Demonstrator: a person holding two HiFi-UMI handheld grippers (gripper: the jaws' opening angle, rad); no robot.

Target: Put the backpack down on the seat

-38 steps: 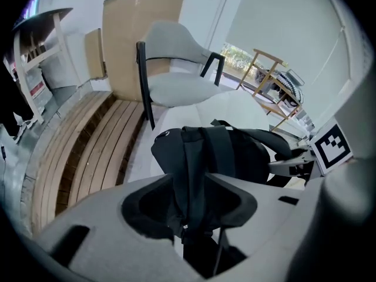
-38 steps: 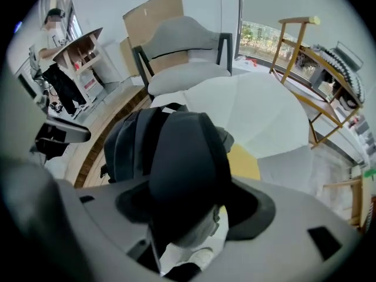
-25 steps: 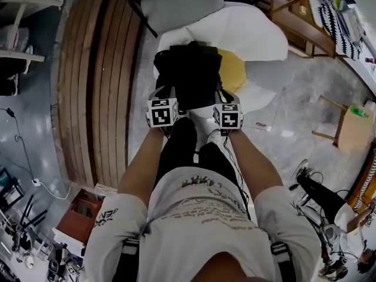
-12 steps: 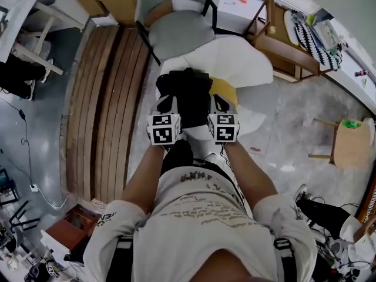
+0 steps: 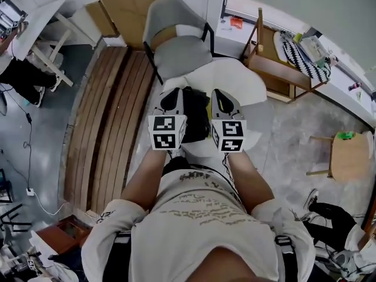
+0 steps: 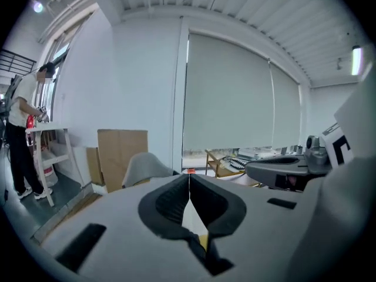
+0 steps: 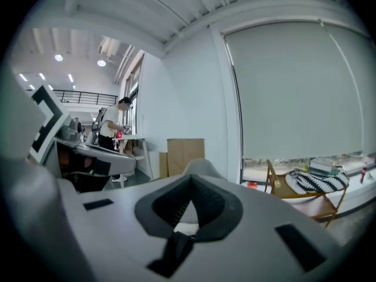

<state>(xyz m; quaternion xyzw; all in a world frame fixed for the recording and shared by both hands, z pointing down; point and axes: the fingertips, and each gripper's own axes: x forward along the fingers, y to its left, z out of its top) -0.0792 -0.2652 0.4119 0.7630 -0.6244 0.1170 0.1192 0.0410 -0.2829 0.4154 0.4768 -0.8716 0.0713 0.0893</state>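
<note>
Pale floor and wooden planks surround the white seat (image 5: 235,78) where the black backpack (image 5: 195,117) sits between the left hand-held gripper (image 6: 188,180) and right hand-held gripper (image 7: 190,182), both clamped on thin straps (image 6: 202,251) that might slip, dropping it askew.

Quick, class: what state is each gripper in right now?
Left gripper: closed on a black strap of the backpack.
Right gripper: closed on another black strap.
</note>
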